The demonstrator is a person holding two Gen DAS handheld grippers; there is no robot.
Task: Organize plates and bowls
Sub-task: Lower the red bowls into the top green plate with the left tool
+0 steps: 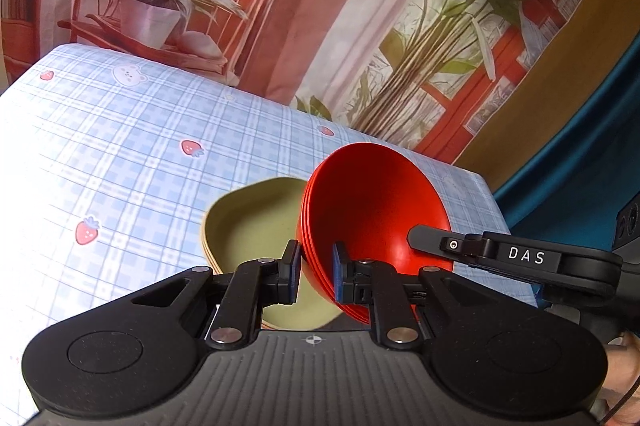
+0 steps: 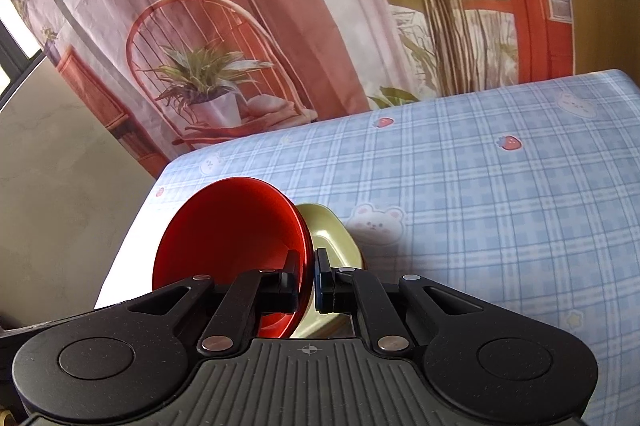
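A stack of several red bowls (image 1: 372, 210) is tilted on its side above the table. My left gripper (image 1: 316, 272) is shut on the near rim of the red bowl stack. My right gripper (image 2: 308, 278) is shut on the opposite rim of the same red bowls (image 2: 232, 230); its finger, marked DAS, shows in the left wrist view (image 1: 516, 254). A stack of green plates (image 1: 256, 222) lies on the table just behind and below the bowls, partly hidden by them; it also shows in the right wrist view (image 2: 328, 234).
The table carries a blue checked cloth (image 1: 120, 154) with strawberry and bear prints, also in the right wrist view (image 2: 500, 210). A printed backdrop of plants and a chair (image 1: 280, 6) hangs right behind the table's far edge. A beige wall (image 2: 60, 194) lies beyond the table's side.
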